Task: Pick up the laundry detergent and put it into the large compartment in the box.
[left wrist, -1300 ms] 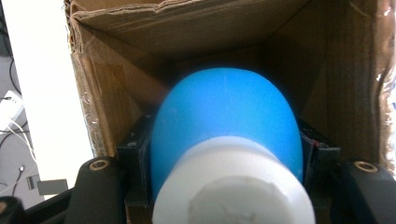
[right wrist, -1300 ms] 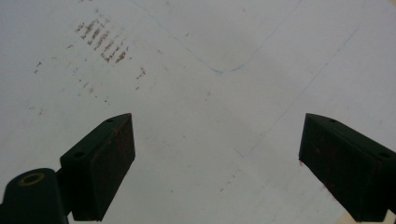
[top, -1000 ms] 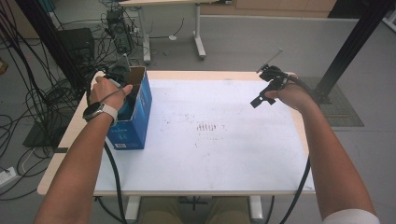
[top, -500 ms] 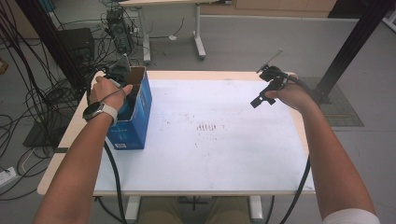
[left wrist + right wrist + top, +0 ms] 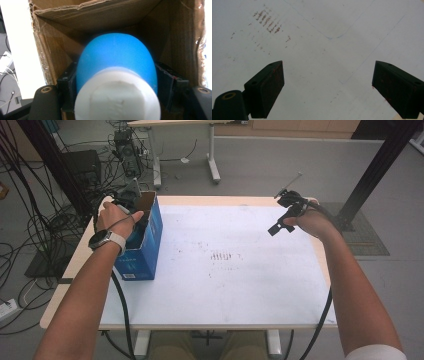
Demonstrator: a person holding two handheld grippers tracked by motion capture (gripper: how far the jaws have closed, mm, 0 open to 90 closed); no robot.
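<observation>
1. Inside the cardboard box (image 5: 105, 17), the left gripper (image 5: 117, 82) has a blue bottle (image 5: 116, 58) with a white cap (image 5: 117, 97) between its jaws, which have just been opening; whether the pads press it cannot be told.
2. The blue-sided box stands at the table's (image 5: 240, 285) left edge.
3. The right gripper (image 5: 328, 85) hangs wide open and unladen over the stained white tabletop.

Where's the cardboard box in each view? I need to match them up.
High view: the cardboard box stands at the table left edge, under the left hand.
Left gripper view: its brown inner walls surround the blue bottle.
Right gripper view: white sheet with brown smudges, away from the box.
Shared landmark: those smudges, mid-table in the high view.
</observation>
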